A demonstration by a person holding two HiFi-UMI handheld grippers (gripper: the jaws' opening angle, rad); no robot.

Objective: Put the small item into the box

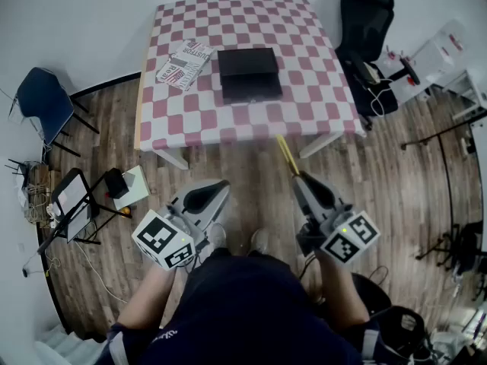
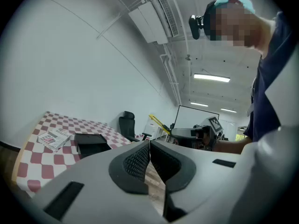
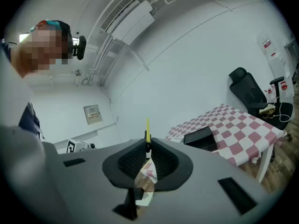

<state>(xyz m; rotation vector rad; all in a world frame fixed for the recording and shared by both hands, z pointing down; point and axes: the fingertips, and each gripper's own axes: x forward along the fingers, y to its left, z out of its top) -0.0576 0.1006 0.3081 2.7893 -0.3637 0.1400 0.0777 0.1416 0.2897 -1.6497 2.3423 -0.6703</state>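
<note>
closest to the camera, the left hand-held gripper (image 1: 219, 187) and the right hand-held gripper (image 1: 299, 177) are hanging over the wooden floor (image 1: 380, 173), short of the checkered surface (image 1: 319, 97). i am pinching a thin yellow stick (image 1: 287, 154) at the very tips of the right hand-held gripper. its long axis is running on in line with the jaws, and its free end is pointing forward and slightly left toward the surface's near edge. the left hand-held gripper's jaws are pressing together on nothing. the black box (image 1: 247, 73) is sitting near the middle of the surface, well apart from the stick, with a printed packet (image 1: 183, 63) lying just to its left.
</note>
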